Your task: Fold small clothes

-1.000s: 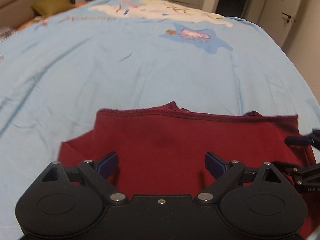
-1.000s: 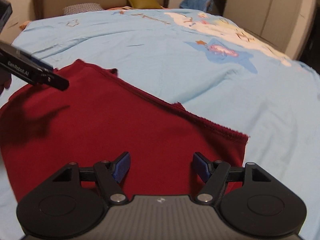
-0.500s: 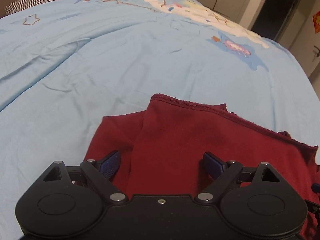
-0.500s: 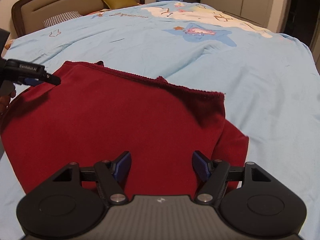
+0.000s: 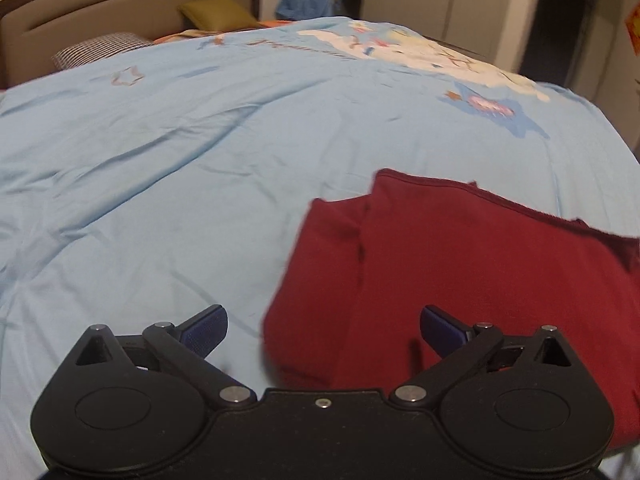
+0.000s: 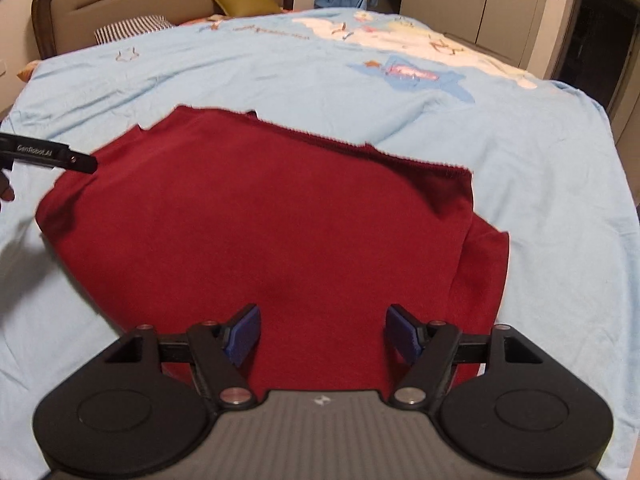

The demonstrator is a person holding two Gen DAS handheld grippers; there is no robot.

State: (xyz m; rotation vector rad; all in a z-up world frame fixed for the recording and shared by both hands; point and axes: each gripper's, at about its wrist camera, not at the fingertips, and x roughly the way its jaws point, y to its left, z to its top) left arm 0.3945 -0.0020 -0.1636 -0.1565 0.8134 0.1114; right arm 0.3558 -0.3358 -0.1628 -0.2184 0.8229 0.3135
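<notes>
The red garment point(image 6: 264, 232) is spread folded on the blue bedsheet point(image 5: 168, 168), directly ahead of the right hand-held gripper point(image 6: 320, 334), whose jaws are held apart. The left hand-held gripper point(image 5: 322, 330), likewise parted, is placed over the garment's left edge, with bare sheet seen beyond.

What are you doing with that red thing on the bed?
Someone is folding a dark red garment on a bed with a light blue cover, using two tools. The garment lies partly folded, one layer doubled over another. The left hand-held gripper and the right hand-held gripper are both open and hold nothing. The right one points over the middle of the cloth; the left one is by the cloth's left edge.
</notes>
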